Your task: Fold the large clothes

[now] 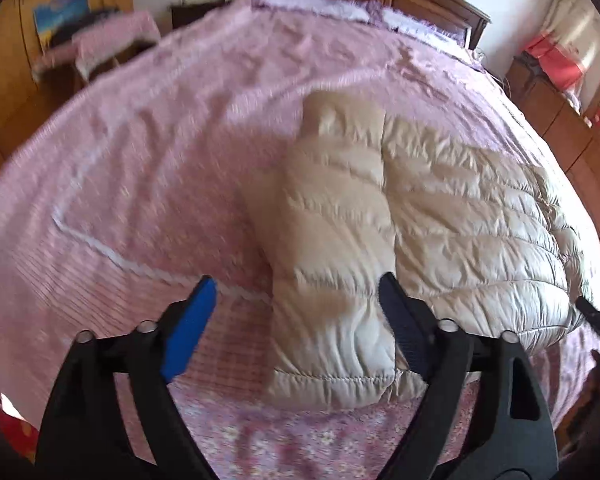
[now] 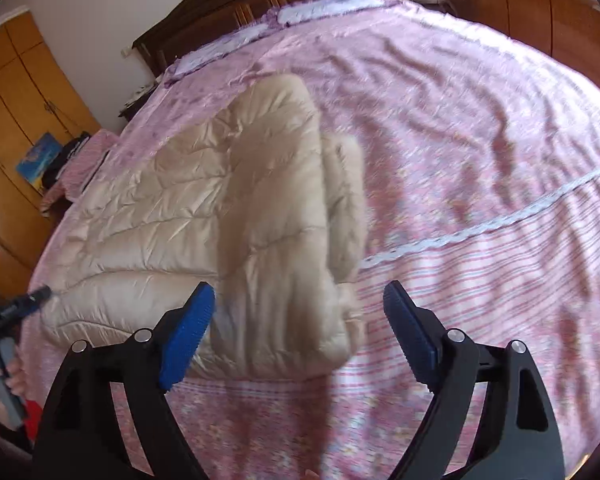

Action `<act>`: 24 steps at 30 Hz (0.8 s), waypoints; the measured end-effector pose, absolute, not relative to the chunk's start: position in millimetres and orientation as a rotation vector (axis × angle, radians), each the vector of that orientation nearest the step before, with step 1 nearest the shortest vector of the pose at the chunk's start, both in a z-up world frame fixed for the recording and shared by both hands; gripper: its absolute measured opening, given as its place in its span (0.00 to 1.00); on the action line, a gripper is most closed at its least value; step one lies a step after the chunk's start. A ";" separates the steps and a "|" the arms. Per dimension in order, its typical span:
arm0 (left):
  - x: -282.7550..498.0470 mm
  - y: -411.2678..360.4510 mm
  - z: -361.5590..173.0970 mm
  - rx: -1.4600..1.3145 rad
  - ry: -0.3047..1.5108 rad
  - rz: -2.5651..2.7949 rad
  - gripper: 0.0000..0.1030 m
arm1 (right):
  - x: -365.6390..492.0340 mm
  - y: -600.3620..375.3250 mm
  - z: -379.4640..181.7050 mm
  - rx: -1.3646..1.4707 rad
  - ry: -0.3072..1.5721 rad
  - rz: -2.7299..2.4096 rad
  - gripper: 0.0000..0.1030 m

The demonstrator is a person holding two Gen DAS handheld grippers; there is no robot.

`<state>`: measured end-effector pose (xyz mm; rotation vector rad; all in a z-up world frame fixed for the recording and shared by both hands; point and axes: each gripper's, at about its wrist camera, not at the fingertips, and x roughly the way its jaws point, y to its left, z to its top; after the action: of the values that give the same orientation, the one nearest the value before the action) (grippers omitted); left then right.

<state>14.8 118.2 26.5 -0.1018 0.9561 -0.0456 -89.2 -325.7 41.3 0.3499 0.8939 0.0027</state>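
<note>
Both tongs are standing wide with nothing between their blue pads: the left tongs (image 1: 296, 292) and the right tongs (image 2: 300, 300) are hovering over the cream puffer jacket (image 1: 420, 216), which is lying part-folded on the pink bed (image 1: 140, 160), toward twelve o'clock.

Beige quilted puffer jacket (image 1: 440, 216), part-folded on bed

Glossy quilted beige puffer jacket (image 1: 420, 208) on matt pink cotton bedspread (image 1: 160, 140); dark polished wooden headboard (image 2: 228, 8).
</note>
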 end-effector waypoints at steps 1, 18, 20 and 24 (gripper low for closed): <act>15.0 116.2 34.0 -0.078 0.936 -0.041 0.83 | -89.1 -327.0 45.5 0.332 0.880 -0.009 0.81; 133.2 0.7 -9.2 0.031 1.021 -0.193 0.83 | 39.9 -265.1 33.7 0.137 0.873 -0.045 0.54; 145.4 -1.6 -16.6 0.027 1.034 -0.197 0.84 | 50.4 -269.1 22.8 0.133 0.893 -0.048 0.54; 156.5 -7.7 -29.3 0.048 1.038 -0.187 0.87 | 65.2 -272.6 7.5 0.135 0.899 -0.037 0.54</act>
<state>156.5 -7.7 -29.3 0.0477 1.0377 -0.1873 65.2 -272.6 7.5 0.1349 0.8995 -0.0369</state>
